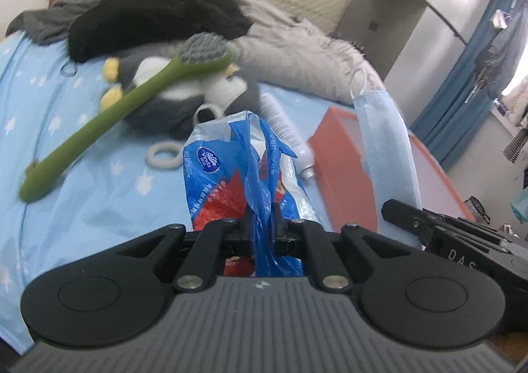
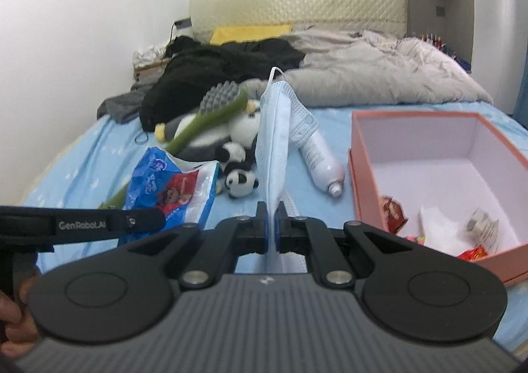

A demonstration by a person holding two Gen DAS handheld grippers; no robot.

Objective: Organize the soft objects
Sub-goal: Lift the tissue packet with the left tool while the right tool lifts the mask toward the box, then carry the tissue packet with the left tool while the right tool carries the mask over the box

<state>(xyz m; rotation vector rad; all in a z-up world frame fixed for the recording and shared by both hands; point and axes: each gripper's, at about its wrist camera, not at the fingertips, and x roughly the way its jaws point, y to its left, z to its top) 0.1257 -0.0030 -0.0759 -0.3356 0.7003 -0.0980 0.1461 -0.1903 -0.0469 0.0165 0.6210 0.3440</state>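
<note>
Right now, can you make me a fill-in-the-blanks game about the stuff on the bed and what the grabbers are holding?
1. The right hand-held gripper is shut on a light blue face ____.
2. The left hand-held gripper is shut on a blue and red plastic ____.
3. The green brush lies across a plush ____.
4. The white bottle lies on the bed beside the pink ____.

Missing words: mask, bag, penguin, box
</note>
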